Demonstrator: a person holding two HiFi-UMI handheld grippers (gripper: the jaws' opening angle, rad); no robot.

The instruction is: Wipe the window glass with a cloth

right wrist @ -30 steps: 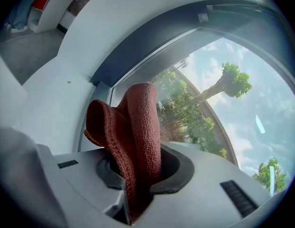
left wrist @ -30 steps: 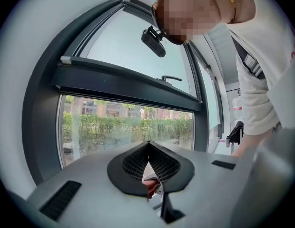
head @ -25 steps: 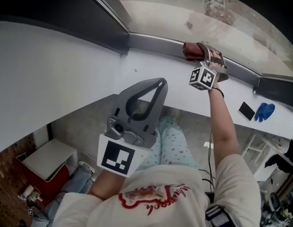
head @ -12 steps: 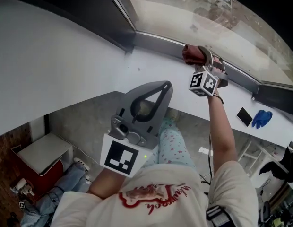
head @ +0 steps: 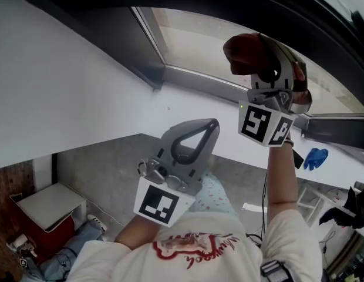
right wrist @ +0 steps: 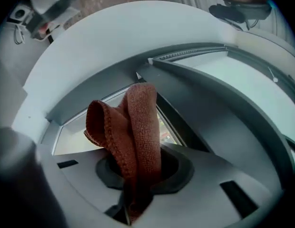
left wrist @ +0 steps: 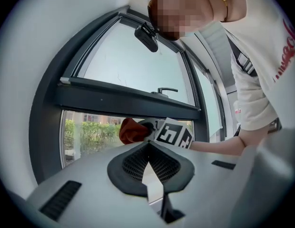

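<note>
In the head view my right gripper [head: 259,60] is raised in front of the window glass [head: 194,40], shut on a rust-red cloth [head: 245,53]. The cloth bunches out past the jaws toward the pane. In the right gripper view the cloth [right wrist: 135,127] stands folded up out of the shut jaws, with the glass [right wrist: 73,132] behind it. My left gripper [head: 199,128] hangs lower, below the white sill [head: 188,113], shut on nothing. In the left gripper view its fingertips [left wrist: 148,145] meet, and beyond them are the cloth [left wrist: 131,131] and the right gripper's marker cube [left wrist: 174,134].
A dark window frame [head: 150,69] borders the glass. A blue object [head: 315,157] and a dark phone [head: 297,157] lie on the sill to the right. A red box with a pale lid [head: 47,207] sits on the floor at lower left. A window handle [left wrist: 166,90] is on the upper frame.
My right gripper has lifted the cloth from the bottom frame by the sill up in front of the glass. The left gripper has barely moved.
</note>
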